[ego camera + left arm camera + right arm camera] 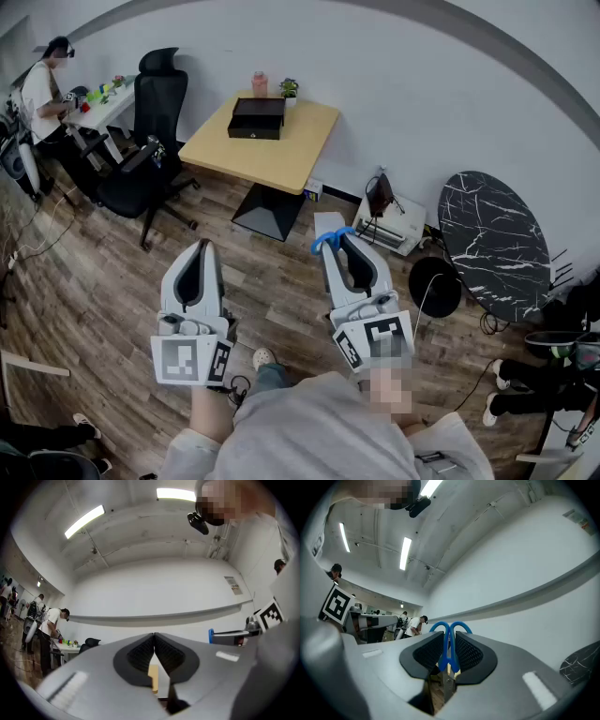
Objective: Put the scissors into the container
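**A:** Scissors (328, 241), where are they?

**B:** In my right gripper (339, 238), over the wooden floor (84, 291) and well apart from the counter (281, 159). Its jaws are clamped on the blue handles. The loops stick out past the tips, and the blades point back toward me.

**A:** And the container?

**B:** The black container (257, 119) sits at the counter's far end, near the wall. I cannot tell what is inside it.

**A:** Your left gripper?

**B:** My left gripper (202, 247) has its jaws pressed together with nothing between them, and it is held left of the other.
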`<action>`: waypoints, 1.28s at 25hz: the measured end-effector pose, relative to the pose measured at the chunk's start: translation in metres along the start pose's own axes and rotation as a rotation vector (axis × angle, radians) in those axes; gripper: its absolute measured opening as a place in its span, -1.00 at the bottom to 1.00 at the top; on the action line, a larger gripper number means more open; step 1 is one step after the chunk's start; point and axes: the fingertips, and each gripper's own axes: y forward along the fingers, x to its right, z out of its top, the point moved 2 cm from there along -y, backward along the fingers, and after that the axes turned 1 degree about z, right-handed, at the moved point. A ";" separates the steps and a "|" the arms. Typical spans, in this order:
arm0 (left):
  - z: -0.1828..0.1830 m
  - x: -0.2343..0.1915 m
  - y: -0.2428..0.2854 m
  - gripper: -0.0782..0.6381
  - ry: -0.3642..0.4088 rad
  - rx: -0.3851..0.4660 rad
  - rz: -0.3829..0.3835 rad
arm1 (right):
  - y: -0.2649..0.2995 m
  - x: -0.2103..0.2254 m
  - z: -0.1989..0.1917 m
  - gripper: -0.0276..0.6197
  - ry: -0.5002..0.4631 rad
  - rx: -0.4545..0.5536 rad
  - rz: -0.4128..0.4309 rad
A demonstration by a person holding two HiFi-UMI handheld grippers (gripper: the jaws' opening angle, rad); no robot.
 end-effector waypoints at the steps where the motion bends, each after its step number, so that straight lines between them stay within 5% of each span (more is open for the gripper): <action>1: -0.001 -0.003 0.001 -0.61 -0.001 0.001 0.001 | 0.003 -0.001 -0.001 -0.66 0.000 0.001 0.000; 32: -0.035 -0.140 0.109 -0.61 -0.068 0.021 -0.117 | 0.148 -0.024 -0.039 -0.66 0.024 0.016 -0.159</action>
